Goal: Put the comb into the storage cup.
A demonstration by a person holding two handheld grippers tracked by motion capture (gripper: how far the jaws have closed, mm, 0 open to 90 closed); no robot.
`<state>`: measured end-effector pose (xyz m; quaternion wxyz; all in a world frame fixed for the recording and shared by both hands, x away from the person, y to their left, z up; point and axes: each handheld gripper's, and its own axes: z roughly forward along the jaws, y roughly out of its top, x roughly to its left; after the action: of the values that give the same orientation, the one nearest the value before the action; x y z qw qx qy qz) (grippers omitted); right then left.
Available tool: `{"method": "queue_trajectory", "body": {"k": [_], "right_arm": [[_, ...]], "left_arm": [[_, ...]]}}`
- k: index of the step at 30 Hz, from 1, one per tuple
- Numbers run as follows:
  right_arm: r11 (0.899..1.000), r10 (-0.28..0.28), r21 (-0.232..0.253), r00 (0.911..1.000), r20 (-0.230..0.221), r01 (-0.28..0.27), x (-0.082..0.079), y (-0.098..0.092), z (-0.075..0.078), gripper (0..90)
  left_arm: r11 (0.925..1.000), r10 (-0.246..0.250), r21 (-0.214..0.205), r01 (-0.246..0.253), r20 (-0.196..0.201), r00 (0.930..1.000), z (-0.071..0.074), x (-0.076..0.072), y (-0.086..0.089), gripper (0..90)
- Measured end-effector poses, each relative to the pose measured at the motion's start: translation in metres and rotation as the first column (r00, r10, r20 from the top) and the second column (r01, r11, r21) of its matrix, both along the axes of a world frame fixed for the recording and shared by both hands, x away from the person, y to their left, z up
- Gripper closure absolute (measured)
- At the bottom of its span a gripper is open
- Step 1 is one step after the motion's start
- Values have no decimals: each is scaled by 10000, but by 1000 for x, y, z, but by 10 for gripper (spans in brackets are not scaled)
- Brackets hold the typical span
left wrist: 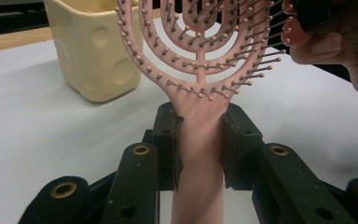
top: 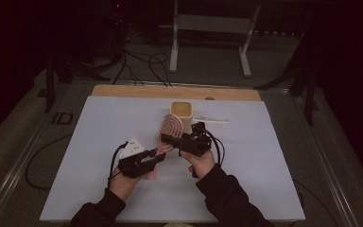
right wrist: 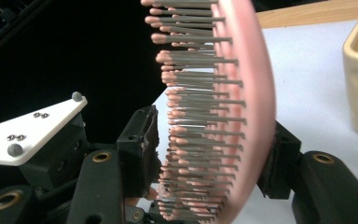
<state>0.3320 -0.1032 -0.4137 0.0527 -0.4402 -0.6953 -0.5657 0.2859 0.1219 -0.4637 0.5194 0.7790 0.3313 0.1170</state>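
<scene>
While raised above the white counter [top: 99, 156], the pink hairbrush [top: 170, 131] sits between both grippers. Left gripper [left wrist: 200, 140]: jaws clamped on the brush handle, pads pressing either side. Right gripper [right wrist: 209, 158]: jaws astride the brush head, one at the bristle tips, one at the back; firm contact cannot be told. Cream cup [top: 181, 113]: upright on the counter, just behind the brush. White stick-like item [top: 211, 120]: lying beside the cup.

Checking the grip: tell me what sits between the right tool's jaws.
The pink hairbrush head, bristles toward one jaw, back toward the other, seen in the right gripper view.
</scene>
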Motion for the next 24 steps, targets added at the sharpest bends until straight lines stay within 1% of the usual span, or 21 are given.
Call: {"method": "queue_trajectory", "body": {"k": [1, 2, 4, 5, 7, 11, 16, 19, 24], "right_arm": [[10000, 0, 0, 10000, 0, 0, 0, 0, 0, 494], [10000, -18, 4, 10000, 32, 18, 0, 0, -1, 515], [10000, -32, -48, 10000, 67, 32, 0, -2, -1, 603], [10000, 19, -43, 10000, 59, -18, 0, -2, -1, 615], [10000, 66, -39, 10000, 56, -66, 0, -2, -1, 621], [10000, 49, 19, 10000, -1, -49, 0, -2, -2, 630], [10000, 56, -5, 9999, 84, -56, -1, -2, -1, 635], [10000, 69, -69, 9995, 299, -67, -3, -1, 0, 637], [10000, 51, -67, 9988, 485, -48, -4, -1, 1, 639]], "left_arm": [[10000, 0, 0, 0, 0, 10000, 0, 0, 0, 709], [10000, -11, 92, 11, -25, 10000, 0, 0, -1, 709], [9999, -32, 147, 33, -42, 10000, 0, 0, -2, 709], [9999, -32, 147, 33, -42, 10000, 0, 0, -2, 709], [9999, -58, 99, 58, -66, 10000, 0, 0, -1, 709], [9999, -64, 147, 65, -80, 9999, -1, 0, -2, 708], [9999, -61, 107, 62, -104, 9999, 0, 0, -2, 708], [10000, -59, 45, 60, -161, 9999, 0, 0, -3, 708], [9999, -119, -3, 119, -330, 9994, 0, 1, -4, 706]]}}
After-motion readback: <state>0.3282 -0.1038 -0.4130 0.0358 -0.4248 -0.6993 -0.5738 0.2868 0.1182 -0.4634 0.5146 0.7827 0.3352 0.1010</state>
